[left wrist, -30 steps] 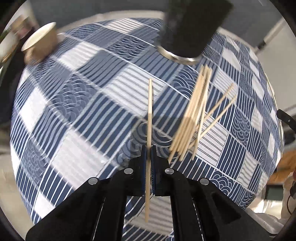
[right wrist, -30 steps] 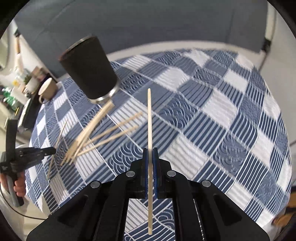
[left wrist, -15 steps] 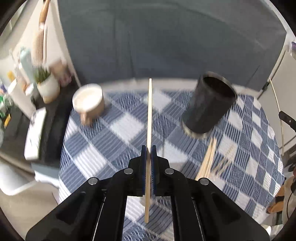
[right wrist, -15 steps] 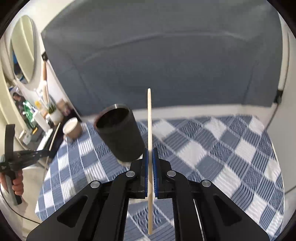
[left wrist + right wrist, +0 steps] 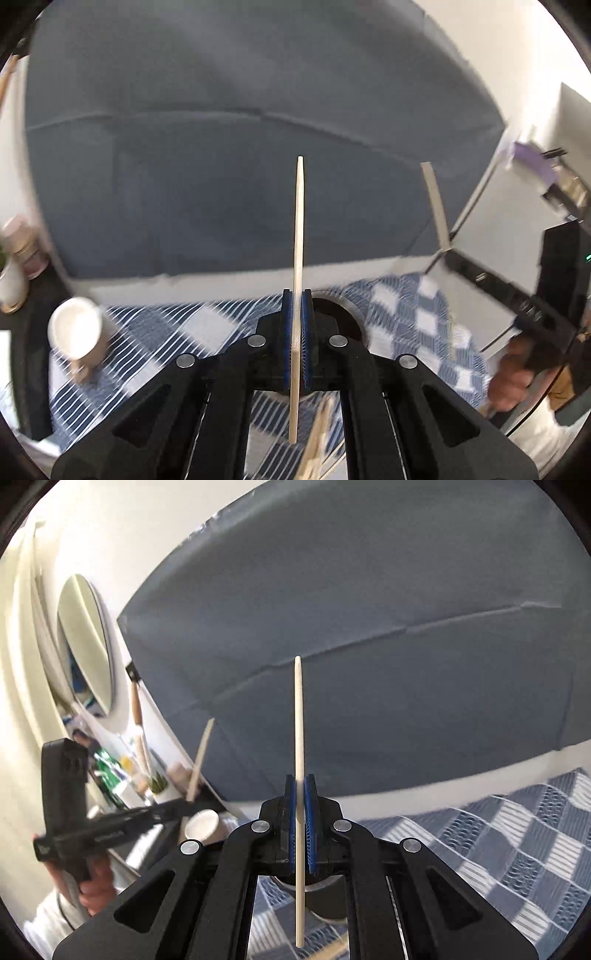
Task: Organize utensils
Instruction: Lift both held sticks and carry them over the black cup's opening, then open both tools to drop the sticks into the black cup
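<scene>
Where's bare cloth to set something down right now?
Right wrist view: the checkered cloth right of the right gripper is bare out to its edge. Left wrist view: bare cloth between the mug and the left gripper. Crowded: black cup directly behind the jaws, loose chopsticks beside it.

Dark cup [image 5: 345, 314] mostly behind the fingers; loose chopsticks [image 5: 317, 439] blurred, cut off below.
</scene>
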